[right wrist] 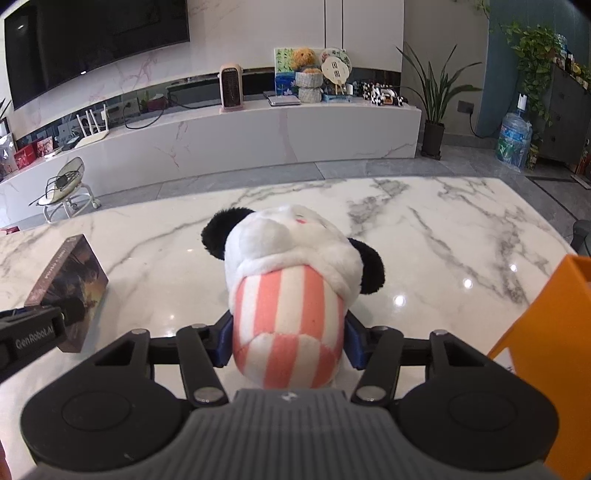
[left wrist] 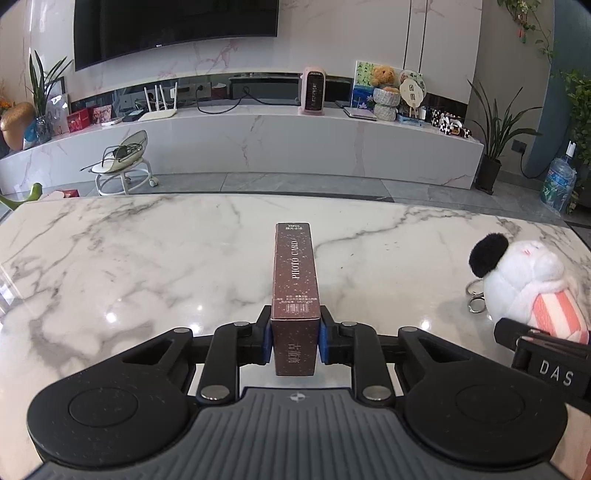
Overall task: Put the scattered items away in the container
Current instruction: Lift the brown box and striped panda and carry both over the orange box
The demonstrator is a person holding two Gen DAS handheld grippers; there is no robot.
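The slim dark maroon cardboard box lettered "PHOTO CARD" (left wrist: 295,273) sits squarely between the left gripper (left wrist: 295,341) fingers, both blue pads (left wrist: 266,341) pressed flat against its long sides, so that tong is clenched on the box. The box stands on a narrow edge and points straight away from the camera, out over the glossy white marble table with grey veins (left wrist: 147,258); whether its far end touches the tabletop I cannot tell. In the right wrist view the same box (right wrist: 74,280) shows at far left, its picture-printed face turned this way, with the black left gripper body (right wrist: 33,336) across its near end.

Over to the right gripper (right wrist: 288,341): it is grasping the plush panda toy with a white head, black ears and a pink-and-white striped body (right wrist: 291,295), blue pads (right wrist: 223,341) squeezing the striped body from both sides, head tipped away from the camera. From the left wrist camera the panda (left wrist: 532,273) appears at the right edge, a metal key ring (left wrist: 476,299) lying on the marble just beside it.

At the right edge stands the orange container (right wrist: 546,347), near the panda but apart from it. Beyond the table: a wall-mounted television (left wrist: 173,26), a long white marble-look console (left wrist: 258,144) and a potted plant (right wrist: 434,110).
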